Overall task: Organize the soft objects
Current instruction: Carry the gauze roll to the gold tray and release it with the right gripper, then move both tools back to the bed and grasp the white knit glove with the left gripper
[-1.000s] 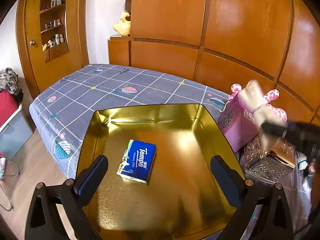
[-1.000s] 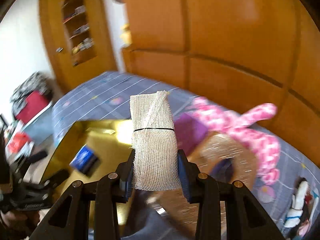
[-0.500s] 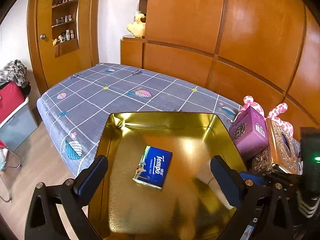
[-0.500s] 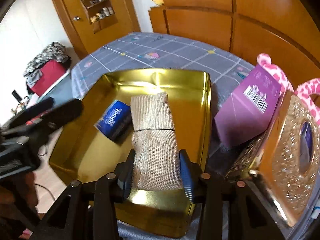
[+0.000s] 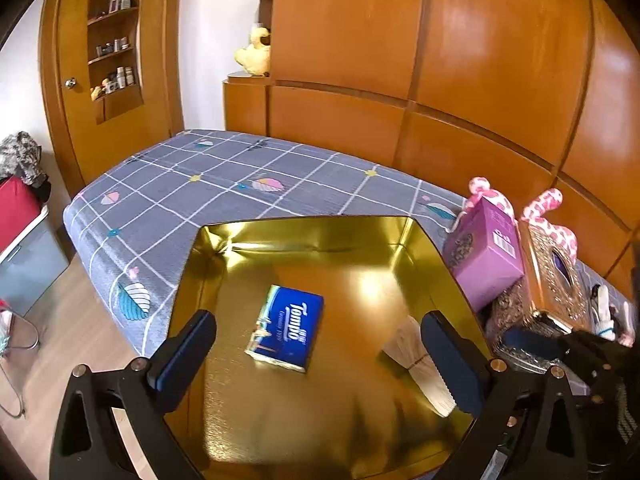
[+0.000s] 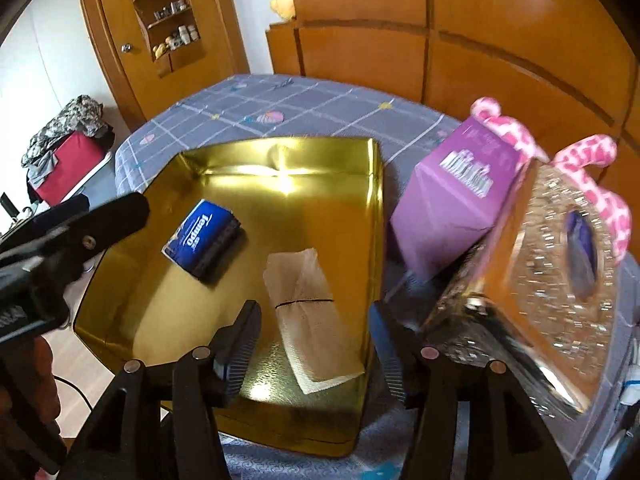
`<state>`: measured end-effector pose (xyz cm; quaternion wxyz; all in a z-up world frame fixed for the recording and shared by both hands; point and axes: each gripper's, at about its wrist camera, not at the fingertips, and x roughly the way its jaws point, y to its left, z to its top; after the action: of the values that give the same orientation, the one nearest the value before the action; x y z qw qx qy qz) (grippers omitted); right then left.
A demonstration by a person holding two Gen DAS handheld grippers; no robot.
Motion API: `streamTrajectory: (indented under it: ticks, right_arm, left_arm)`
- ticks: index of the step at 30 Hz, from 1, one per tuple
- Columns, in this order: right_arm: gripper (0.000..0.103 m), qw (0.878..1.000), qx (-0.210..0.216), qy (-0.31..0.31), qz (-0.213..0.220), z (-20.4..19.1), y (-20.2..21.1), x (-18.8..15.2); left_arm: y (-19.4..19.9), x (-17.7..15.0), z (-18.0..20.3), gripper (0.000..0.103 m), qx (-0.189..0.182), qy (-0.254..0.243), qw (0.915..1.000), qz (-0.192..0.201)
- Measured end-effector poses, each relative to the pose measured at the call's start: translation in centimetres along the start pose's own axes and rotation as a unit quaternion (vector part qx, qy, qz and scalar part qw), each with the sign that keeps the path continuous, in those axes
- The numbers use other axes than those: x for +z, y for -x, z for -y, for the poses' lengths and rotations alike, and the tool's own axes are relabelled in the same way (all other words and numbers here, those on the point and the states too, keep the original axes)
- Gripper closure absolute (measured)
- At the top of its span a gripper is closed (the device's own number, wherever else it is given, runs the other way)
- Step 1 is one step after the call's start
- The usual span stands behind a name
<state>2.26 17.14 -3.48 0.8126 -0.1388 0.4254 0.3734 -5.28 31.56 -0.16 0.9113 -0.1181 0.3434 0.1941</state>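
At the bottom of the right wrist view, my right gripper [image 6: 312,344] was opening, its pads clear of the gauze roll [image 6: 310,312] lying between them on the floor of the gold tray [image 6: 374,216] (a thin black band crossed the roll's middle). Up and left of it in the tray lay the blue tissue pack [image 6: 202,240]. My left gripper [image 5: 320,360] hung over the tray's lower part with its jaws apart and nothing between them. Right of the tray stood a purple box [image 6: 448,208] and a glittery box [image 6: 532,280].
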Motion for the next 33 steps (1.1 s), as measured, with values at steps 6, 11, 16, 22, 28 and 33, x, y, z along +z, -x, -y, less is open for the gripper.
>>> streamTrajectory:
  ticks: [6,11,16,22,28,33]
  right_arm:
    - [0.035,0.998,-0.043,0.004,0.038,0.3,2.6,-0.6]
    - [0.033,0.996,-0.066,-0.009,0.063,1.2,4.6,-1.1]
    - [0.030,0.992,-0.086,-0.028,0.084,3.2,6.7,-1.9]
    - [0.030,0.987,-0.110,-0.062,0.103,6.1,8.9,-2.9]
    - [0.030,0.977,-0.143,-0.111,0.117,10.3,11.3,-4.8]
    - [0.030,0.962,-0.186,-0.168,0.114,15.6,13.6,-7.2]
  left_arm:
    - [0.6,-0.5,1.5,0.000,-0.011,-0.028,0.9995,0.007]
    - [0.8,-0.8,2.4,0.000,-0.023,-0.040,0.9989,0.008]
    - [1.1,-1.1,3.2,0.000,-0.030,-0.051,0.9982,0.010]
    - [1.3,-1.7,4.3,0.000,-0.044,-0.065,0.9969,0.008]
    - [1.3,-2.5,6.2,0.000,-0.066,-0.093,0.9935,0.002]
    - [2.1,-3.0,8.2,0.000,-0.085,-0.121,0.9890,0.007]
